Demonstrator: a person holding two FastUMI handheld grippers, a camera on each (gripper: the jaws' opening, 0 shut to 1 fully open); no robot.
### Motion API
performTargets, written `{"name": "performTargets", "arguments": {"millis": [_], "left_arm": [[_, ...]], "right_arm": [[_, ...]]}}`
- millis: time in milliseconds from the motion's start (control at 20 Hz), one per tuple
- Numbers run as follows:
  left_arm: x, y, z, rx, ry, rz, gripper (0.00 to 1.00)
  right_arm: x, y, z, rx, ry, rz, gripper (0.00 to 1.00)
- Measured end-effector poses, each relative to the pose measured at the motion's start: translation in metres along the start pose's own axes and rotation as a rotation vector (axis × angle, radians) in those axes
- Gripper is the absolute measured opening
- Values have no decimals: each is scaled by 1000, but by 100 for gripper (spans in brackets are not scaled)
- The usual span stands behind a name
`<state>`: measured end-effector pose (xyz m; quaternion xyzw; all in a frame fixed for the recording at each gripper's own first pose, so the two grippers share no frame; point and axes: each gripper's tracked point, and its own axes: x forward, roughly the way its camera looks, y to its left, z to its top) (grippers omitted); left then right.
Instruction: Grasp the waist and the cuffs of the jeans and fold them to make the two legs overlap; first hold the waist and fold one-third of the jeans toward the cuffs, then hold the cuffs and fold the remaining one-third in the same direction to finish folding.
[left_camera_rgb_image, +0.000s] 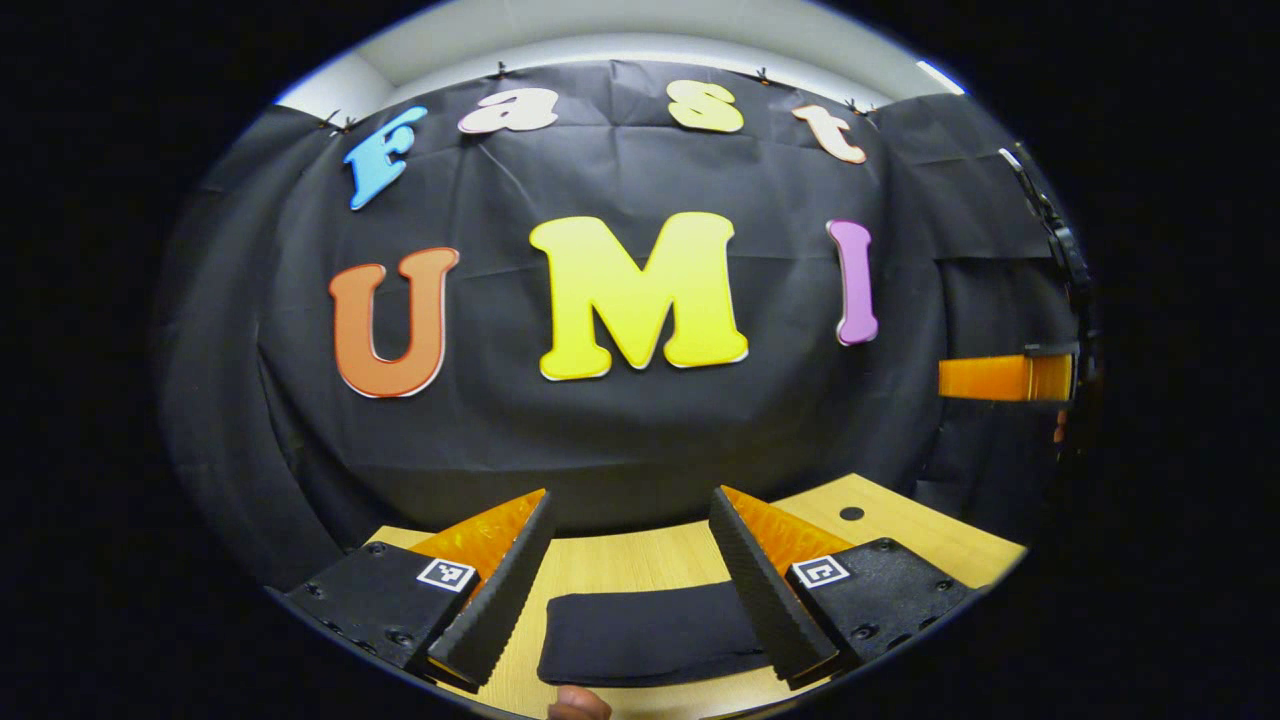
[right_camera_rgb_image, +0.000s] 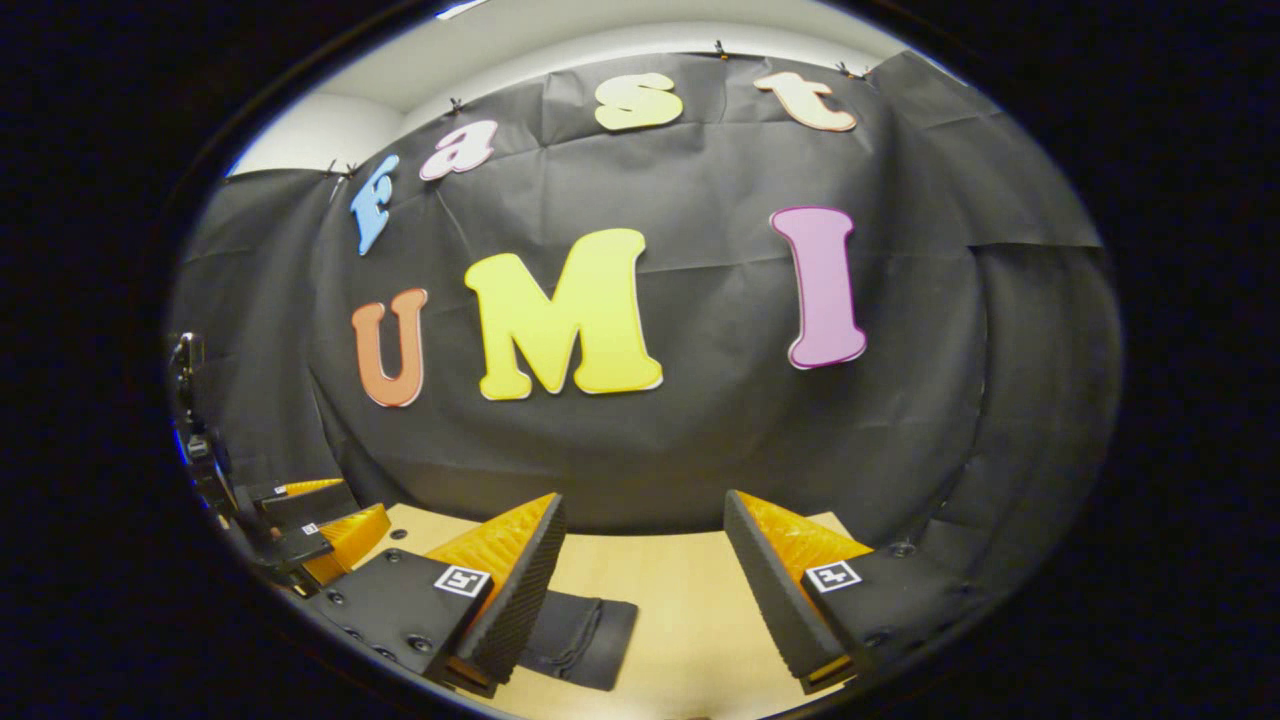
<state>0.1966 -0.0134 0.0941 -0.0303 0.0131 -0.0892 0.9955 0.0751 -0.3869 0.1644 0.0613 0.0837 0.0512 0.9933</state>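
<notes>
The dark jeans (left_camera_rgb_image: 650, 635) lie folded into a compact flat bundle on the light wooden table (left_camera_rgb_image: 620, 560). In the left gripper view they rest below and between the fingers of my left gripper (left_camera_rgb_image: 630, 555), which hangs open above them and holds nothing. In the right gripper view one end of the folded jeans (right_camera_rgb_image: 585, 640) shows beside the left finger of my right gripper (right_camera_rgb_image: 645, 555), open and empty, with bare table between its fingers. The left gripper (right_camera_rgb_image: 300, 525) also appears far off at the left edge of that view.
The booth's black cloth wall stands close behind the table's far edge. A small round hole (left_camera_rgb_image: 851, 513) marks the tabletop at the right. A fingertip (left_camera_rgb_image: 578, 704) pokes in at the bottom of the left gripper view. Bare wood (right_camera_rgb_image: 690, 600) lies right of the jeans.
</notes>
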Motion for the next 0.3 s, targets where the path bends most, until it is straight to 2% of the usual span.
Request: {"name": "performTargets", "arguments": {"millis": [100,200,300], "left_arm": [[-3,9,5,-22,-7,35,99],[-7,16,5,-33,-3,59,99],[-7,24,9,-28,-25,104,99]], "right_arm": [[3,14,-2,8,-4,10,100],[5,22,-2,32,-18,6,93],[10,27,-2,61,-35,-5,93]]}}
